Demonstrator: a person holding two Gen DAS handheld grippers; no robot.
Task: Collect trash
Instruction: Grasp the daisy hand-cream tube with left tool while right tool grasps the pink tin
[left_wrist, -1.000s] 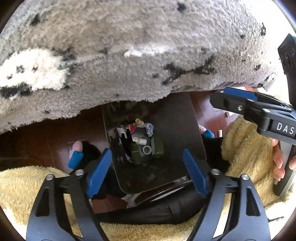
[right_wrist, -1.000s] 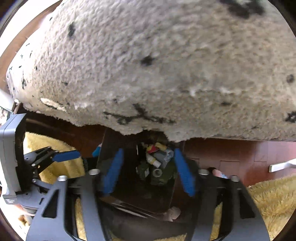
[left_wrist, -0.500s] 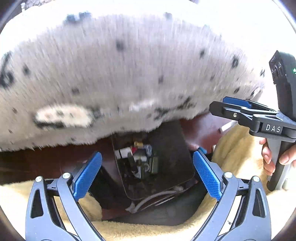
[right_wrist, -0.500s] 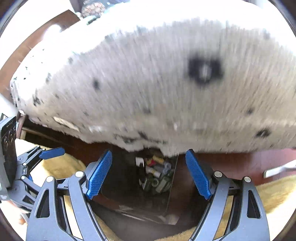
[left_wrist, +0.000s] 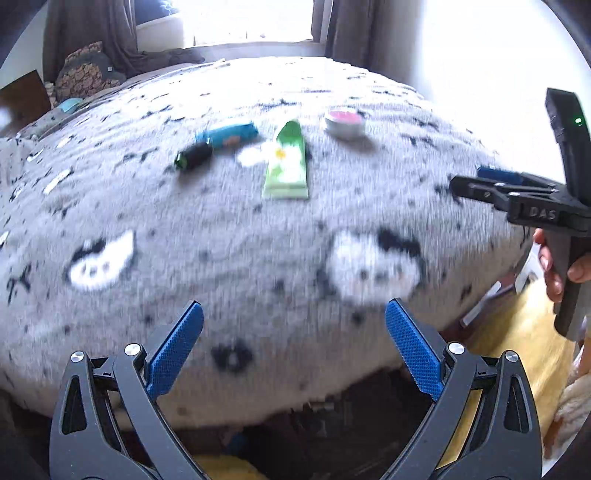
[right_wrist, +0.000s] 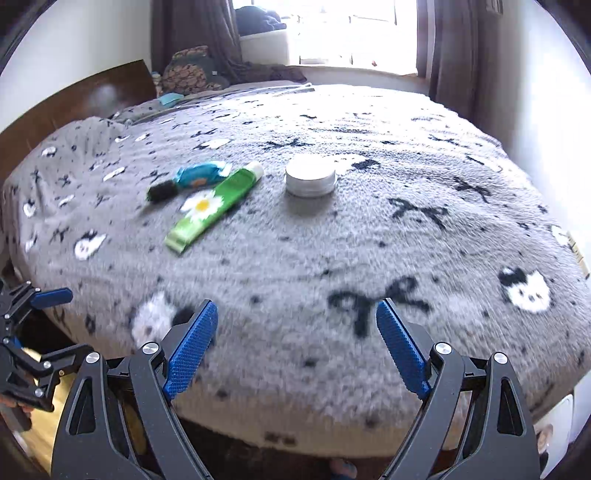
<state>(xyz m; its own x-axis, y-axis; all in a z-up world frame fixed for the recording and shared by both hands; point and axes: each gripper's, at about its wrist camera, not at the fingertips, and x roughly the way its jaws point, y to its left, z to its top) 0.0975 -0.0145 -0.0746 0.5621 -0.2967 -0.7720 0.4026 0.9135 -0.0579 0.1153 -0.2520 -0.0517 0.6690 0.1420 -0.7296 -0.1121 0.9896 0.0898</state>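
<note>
Lying spread over the bed, a grey fleece blanket (right_wrist: 332, 258) patterned with black bows and white cat faces is being seen from both wrist cameras, and four pieces of trash are resting on it well beyond the fingertips. A green tube (right_wrist: 216, 206) printed with a white daisy is lying flat near the middle of the blanket, its white cap pointing toward the window. Just beside it, on the headboard side, a blue wrapper (right_wrist: 201, 175) is lying, and a small dark cylinder (right_wrist: 161, 192) is resting at the wrapper's near end; whether the two are touching cannot be told through the blur. A round white tin (right_wrist: 311, 180) is sitting apart from the tube on the other side, its top appearing pink in the left view (left_wrist: 344, 122). The left tongs (left_wrist: 293, 350) are being held spread wide above the near edge of the blanket, with nothing between the blue pads. The right tongs (right_wrist: 297, 350) are likewise being held apart and empty, their jaws having just been opening further. In the left view the right tongs are being seen from the side at the right edge, gripped by a hand (left_wrist: 561, 269) around the handle. A yellow fluffy rug (left_wrist: 517, 332) is showing below the bed's edge, and curtains (right_wrist: 192, 33) are framing a bright window behind the bed.
</note>
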